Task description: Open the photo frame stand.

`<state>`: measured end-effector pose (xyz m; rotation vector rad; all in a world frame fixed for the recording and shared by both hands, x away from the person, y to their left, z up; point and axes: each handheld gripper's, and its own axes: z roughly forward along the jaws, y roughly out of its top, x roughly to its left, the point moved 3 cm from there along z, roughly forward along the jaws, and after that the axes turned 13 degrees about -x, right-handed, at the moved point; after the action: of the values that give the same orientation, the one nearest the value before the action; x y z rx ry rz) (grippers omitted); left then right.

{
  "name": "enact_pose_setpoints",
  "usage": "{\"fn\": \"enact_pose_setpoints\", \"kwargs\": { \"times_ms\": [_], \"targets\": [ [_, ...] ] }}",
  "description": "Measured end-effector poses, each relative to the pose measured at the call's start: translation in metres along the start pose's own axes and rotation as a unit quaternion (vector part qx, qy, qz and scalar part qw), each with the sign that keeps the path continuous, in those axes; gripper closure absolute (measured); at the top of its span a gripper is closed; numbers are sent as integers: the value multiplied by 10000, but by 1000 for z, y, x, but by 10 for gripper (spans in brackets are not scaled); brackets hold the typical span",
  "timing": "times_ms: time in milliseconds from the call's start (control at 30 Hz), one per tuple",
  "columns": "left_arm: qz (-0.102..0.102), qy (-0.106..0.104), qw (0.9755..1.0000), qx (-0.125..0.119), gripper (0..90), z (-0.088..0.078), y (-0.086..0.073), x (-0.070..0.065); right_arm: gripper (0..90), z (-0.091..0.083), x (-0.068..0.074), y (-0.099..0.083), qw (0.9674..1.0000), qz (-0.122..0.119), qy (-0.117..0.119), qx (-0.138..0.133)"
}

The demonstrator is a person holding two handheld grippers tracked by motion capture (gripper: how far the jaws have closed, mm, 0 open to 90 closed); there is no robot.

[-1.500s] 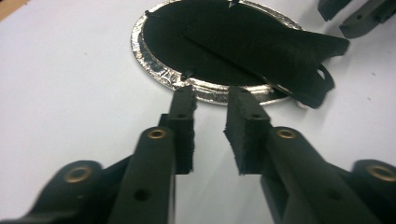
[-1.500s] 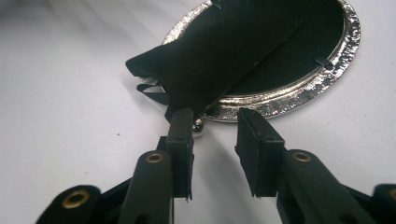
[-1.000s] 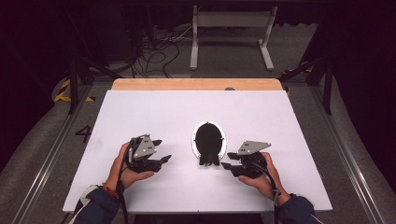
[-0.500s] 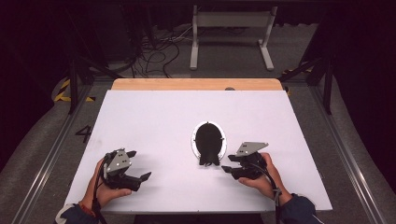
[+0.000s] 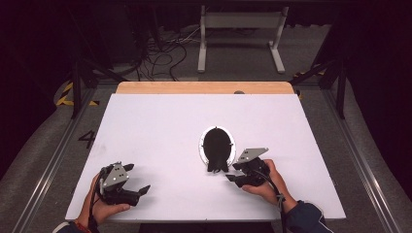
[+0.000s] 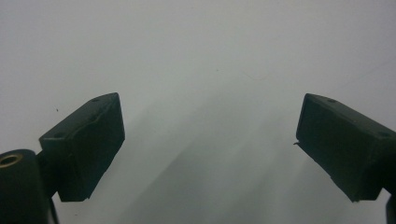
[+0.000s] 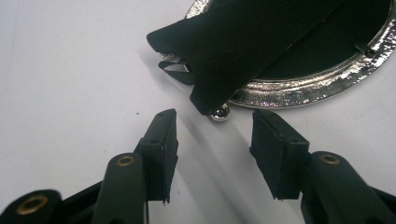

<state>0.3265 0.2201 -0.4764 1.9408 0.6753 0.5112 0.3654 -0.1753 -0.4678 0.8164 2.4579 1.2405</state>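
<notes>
While the dark floor around the white table swallows most detail, the left gripper sits low near the front left corner, jaws spread wide over bare tabletop, hand cupped beneath. Mid-table lies an oval silver-rimmed frame, its black stand hiding much of it. Just beside it, the right gripper points in, jaws parted, holding nothing.

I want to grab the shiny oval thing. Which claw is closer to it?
The right claw, just beside the oval frame. The left claw is far off at the table's near left corner.
</notes>
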Motion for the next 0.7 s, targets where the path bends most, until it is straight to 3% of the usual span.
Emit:
{"fn": "enact_pose_setpoints", "kwargs": {
  "times_ms": [167,367,467,633,700],
  "targets": [
    [-89,-90,9999,-31,90,1,-1,0,525,9,-3,3,9999,47,-137,42],
    [-18,-167,9999,12,102,6,2,-5,560,13,0,6,9998,11,-176,80],
    [2,-223,9997,92,104,9,2,-7,612,14,1,6,9996,269,-78,-24],
    [24,-247,9996,108,105,10,2,-8,627,14,0,7,9991,415,-2,-67],
    [-4,-234,9997,108,104,10,1,-7,617,14,-4,6,9974,683,134,-195]
  ]
}}
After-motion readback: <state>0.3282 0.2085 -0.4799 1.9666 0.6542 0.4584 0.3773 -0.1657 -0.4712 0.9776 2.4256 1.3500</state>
